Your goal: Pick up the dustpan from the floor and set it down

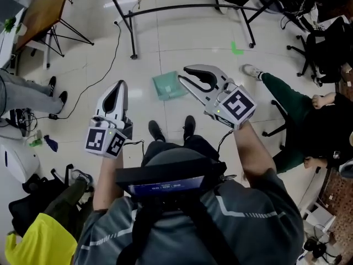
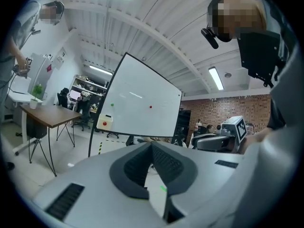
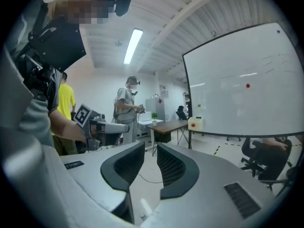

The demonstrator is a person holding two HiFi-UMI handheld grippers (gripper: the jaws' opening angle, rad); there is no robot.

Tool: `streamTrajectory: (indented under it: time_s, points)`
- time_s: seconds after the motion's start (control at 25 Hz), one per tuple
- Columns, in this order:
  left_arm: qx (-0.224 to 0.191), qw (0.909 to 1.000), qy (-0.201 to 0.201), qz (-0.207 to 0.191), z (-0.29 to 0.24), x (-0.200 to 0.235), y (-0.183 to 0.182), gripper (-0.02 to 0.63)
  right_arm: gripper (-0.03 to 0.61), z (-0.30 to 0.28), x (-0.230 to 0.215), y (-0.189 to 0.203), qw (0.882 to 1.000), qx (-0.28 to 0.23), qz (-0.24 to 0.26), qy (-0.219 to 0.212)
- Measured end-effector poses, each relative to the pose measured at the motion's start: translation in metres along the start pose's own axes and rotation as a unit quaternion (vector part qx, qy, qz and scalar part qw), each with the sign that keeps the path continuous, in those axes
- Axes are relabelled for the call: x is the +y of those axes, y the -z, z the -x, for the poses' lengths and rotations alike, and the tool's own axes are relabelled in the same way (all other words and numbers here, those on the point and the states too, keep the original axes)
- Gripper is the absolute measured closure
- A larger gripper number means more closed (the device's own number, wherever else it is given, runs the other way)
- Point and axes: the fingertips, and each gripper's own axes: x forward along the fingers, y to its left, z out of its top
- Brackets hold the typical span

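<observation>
The task has hardly begun: the green dustpan (image 1: pixel 169 85) lies flat on the pale tiled floor (image 1: pixel 182 32), untouched, so both the pick-up and the setting down are left to do. The right gripper (image 1: pixel 182 73) hangs over the dustpan's right edge with its jaws a little apart and nothing between them. The left gripper (image 1: pixel 122 85) is off to the dustpan's left, its jaws closed together and empty. Both seem to be held well above the dustpan, so I judge a reach down is needed. The person's own shoes (image 1: pixel 156 130) stand on the near side of the dustpan. Room around it looks fair. Bare tiles on its far side run to the black legs of a whiteboard stand (image 1: pixel 132 35), a thin cable (image 1: pixel 91 81) trails off to its left, and a seated person's shoe (image 1: pixel 251 69) reaches in from its right. The dustpan's edges look flush with the tiles, so getting a jaw under one may be fiddly.
</observation>
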Motion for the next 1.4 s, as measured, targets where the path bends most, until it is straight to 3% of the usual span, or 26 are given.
streamTrajectory:
  time_s: [0.2,0.4,0.76,0.92,1.24,1.4]
  points:
    - [0.033,0.9993,0.009,0.016,-0.019,0.026,0.054,0.586,0.433,-0.035,-0.003,0.073,0.997,0.064,0.002,-0.039]
    - [0.059,0.9978,0.005,0.028,-0.038,0.037,0.125,0.575,0.395,-0.050,-0.002,0.153,0.987,0.128,0.026,-0.090]
    - [0.135,0.9894,0.010,0.053,-0.068,0.056,0.280,0.572,0.336,-0.075,-0.009,0.323,0.959,0.231,0.045,-0.161]
    - [0.154,0.9862,0.007,0.061,-0.078,0.060,0.333,0.572,0.324,-0.078,-0.006,0.383,0.940,0.270,0.080,-0.193]
    - [0.184,0.9807,-0.009,0.064,-0.080,0.065,0.411,0.572,0.324,-0.079,0.006,0.453,0.920,0.300,0.113,-0.224]
    - [0.190,0.9791,-0.008,0.072,-0.094,0.073,0.428,0.572,0.334,-0.091,-0.002,0.472,0.914,0.306,0.121,-0.236]
